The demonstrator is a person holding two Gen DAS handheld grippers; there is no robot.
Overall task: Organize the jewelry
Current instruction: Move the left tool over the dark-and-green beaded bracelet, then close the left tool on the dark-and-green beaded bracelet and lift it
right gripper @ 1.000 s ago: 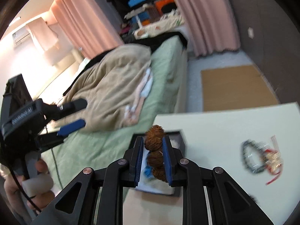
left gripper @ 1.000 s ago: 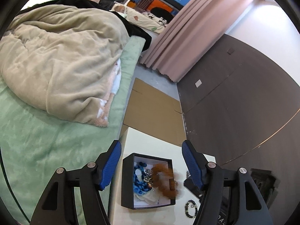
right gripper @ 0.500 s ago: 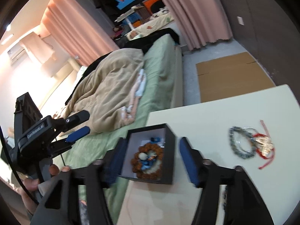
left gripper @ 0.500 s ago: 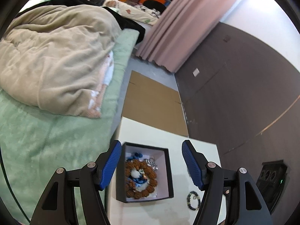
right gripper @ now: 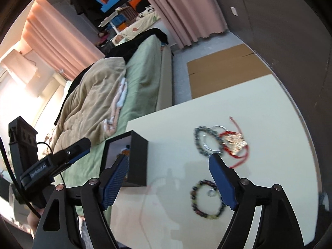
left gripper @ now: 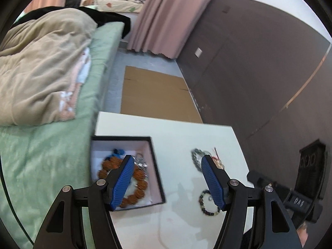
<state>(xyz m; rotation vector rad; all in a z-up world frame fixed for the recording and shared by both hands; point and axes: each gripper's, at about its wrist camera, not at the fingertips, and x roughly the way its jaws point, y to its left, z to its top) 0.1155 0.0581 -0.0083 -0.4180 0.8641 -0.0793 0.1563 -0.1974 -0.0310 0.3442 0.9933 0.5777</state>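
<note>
Hovering over the white tabletop [left gripper: 176, 132], two claws, both spread wide and holding nothing: left claw [left gripper: 168, 183] with ribbed blue pads, right claw [right gripper: 169, 183] the same build. Nearest the right claw, one round bracelet [right gripper: 207, 199] of dark and yellowish-green beads lies flat on the tabletop, a small ring-shaped bit inside its loop; the right claw's own finger covers part of it. One black square box [left gripper: 154, 161], open top, pale lining, stands at the tabletop's left edge by the bed. Inside it: one bracelet of chunky brown knobbly beads [left gripper: 141, 183], one blue beaded piece [left gripper: 118, 151], one silvery piece [left gripper: 141, 162] – blurred, details unclear. Farther out on the tabletop, one cluster, pieces touching or overlapping: one grey-bead bracelet [right gripper: 200, 143], one thin silver wire hoop [right gripper: 215, 127], one red cord [right gripper: 236, 151] with a gold ornament [right gripper: 235, 142]. Beyond the tabletop, one flat cardboard sheet [left gripper: 153, 95] on the floor. Left, one bed with a green sheet [left gripper: 39, 157] and a rumpled beige quilt [left gripper: 43, 62]. Far back, pink pleated curtains [left gripper: 166, 14] and a dark panelled wall [left gripper: 259, 62].
</note>
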